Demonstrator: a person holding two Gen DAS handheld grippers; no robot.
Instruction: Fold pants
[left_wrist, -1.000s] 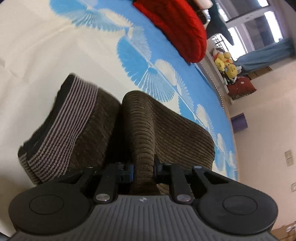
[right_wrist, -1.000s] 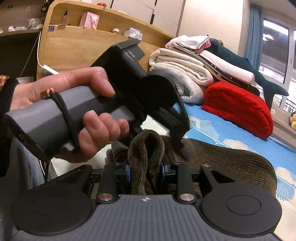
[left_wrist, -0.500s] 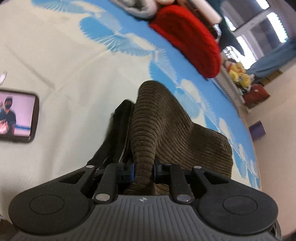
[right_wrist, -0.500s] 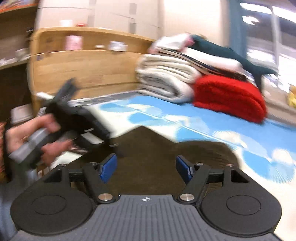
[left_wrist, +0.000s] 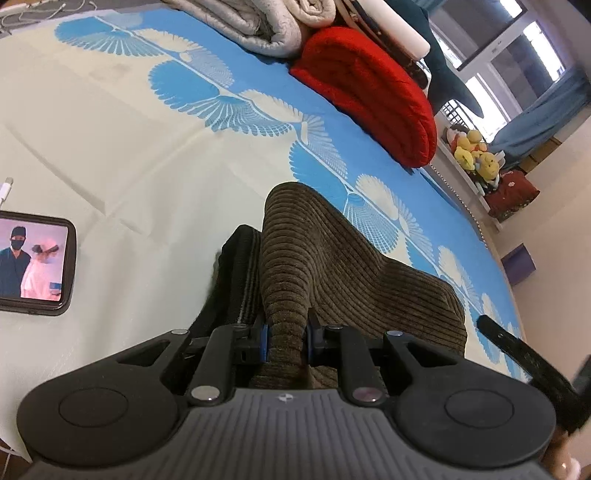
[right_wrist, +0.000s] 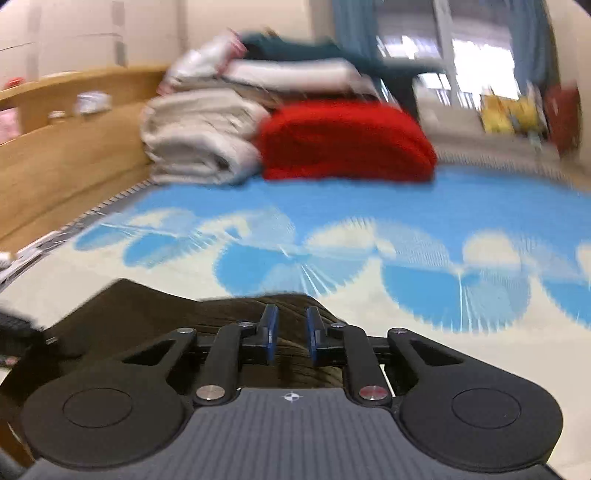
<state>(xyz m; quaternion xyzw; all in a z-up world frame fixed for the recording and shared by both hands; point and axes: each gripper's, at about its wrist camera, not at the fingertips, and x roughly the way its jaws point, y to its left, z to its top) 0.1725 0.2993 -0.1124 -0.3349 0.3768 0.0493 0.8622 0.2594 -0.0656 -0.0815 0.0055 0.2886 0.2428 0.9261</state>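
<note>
Pants: the brown ribbed corduroy pants lie bunched on the bed, near the blue fan-patterned cream bedsheet's blue band.
Room: bare sheet lies all around the pants.
Left gripper: pinched tight on a pants fold.
Right gripper: fingers close together, nothing between them, just over the pants.
Phone: a black lit phone lies left of the pants.
Blanket: a red folded blanket lies far behind the pants.

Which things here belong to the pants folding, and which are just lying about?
Part of the job:
- brown pants
- left gripper, clamped on a fold of the pants
- right gripper, nothing between its fingers

Lying about:
- phone, screen lit
- red blanket
- grey blankets
- yellow soft toys
- patterned bedsheet underneath
</note>
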